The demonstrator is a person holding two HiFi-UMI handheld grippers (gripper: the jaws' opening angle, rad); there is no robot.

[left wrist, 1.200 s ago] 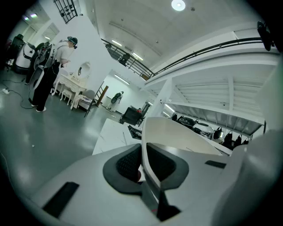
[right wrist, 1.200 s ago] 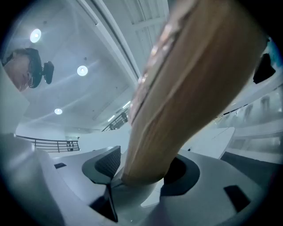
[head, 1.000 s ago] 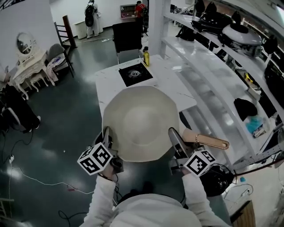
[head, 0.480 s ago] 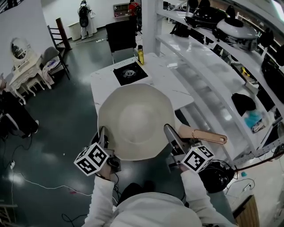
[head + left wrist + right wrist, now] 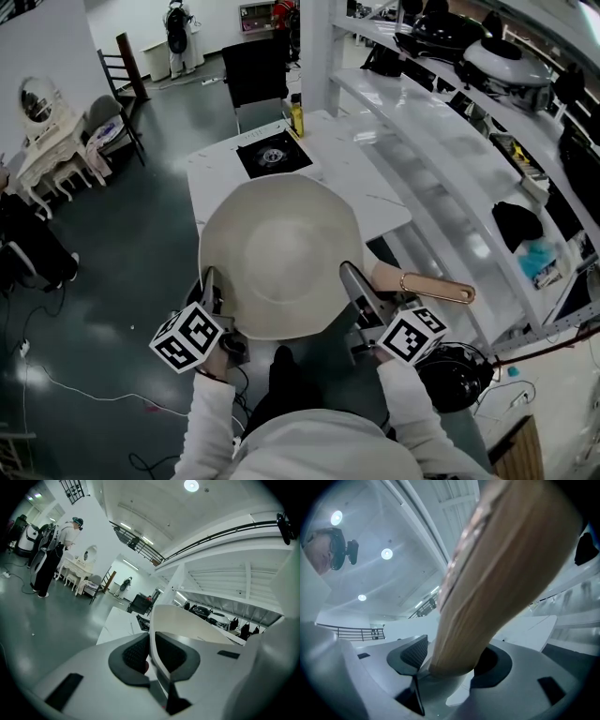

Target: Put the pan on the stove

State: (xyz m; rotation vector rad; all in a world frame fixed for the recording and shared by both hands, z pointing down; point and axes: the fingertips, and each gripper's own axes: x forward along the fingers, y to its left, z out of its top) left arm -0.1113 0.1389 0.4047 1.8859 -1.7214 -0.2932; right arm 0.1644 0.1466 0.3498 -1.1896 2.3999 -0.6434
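Currently: pan (image 5: pixel 281 253), rim (image 5: pixel 154 620) pinched by left hand-held gripper (image 5: pixel 212 286), handle (image 5: pixel 436 289) clamped by right hand-held gripper (image 5: pixel 367 289). Risk: thin rim grip may slip, dropping pan short of stove (image 5: pixel 273 154).

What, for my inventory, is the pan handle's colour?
The handle is light tan, clearest in right gripper view.
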